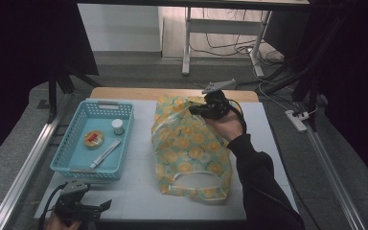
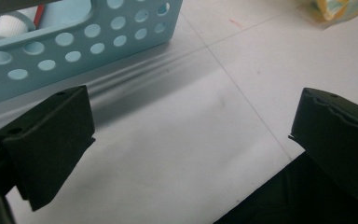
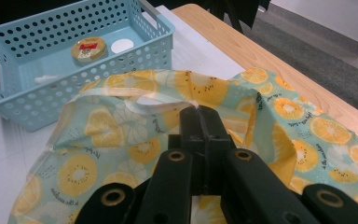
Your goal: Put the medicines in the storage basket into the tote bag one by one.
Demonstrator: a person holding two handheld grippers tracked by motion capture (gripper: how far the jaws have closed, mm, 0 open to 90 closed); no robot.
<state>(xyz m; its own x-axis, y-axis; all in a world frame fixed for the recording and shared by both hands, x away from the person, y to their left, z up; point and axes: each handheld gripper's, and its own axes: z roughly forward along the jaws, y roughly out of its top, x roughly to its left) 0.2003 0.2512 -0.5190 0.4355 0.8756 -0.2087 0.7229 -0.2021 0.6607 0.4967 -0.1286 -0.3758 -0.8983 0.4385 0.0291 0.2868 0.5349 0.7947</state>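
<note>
Pinching the bag's [image 3: 121,154] white handle [image 3: 142,103], the right tongs [image 3: 199,112] are clamped; the left tongs [image 2: 191,135] gape over the worktop [image 2: 177,154].

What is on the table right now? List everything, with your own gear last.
bag: one, pale green with orange citrus print, mid-table, lying flat.
basket: one, light blue, perforated, left of the bag.
round tin: one, yellow lid with red label, in the basket.
small jar: one, white cap, in the basket.
tube: one, white, in the basket.
table: one, white top.
right hand-held gripper: black, shut on the bag's far edge.
left hand-held gripper: black, open, near the table's front edge.
</note>
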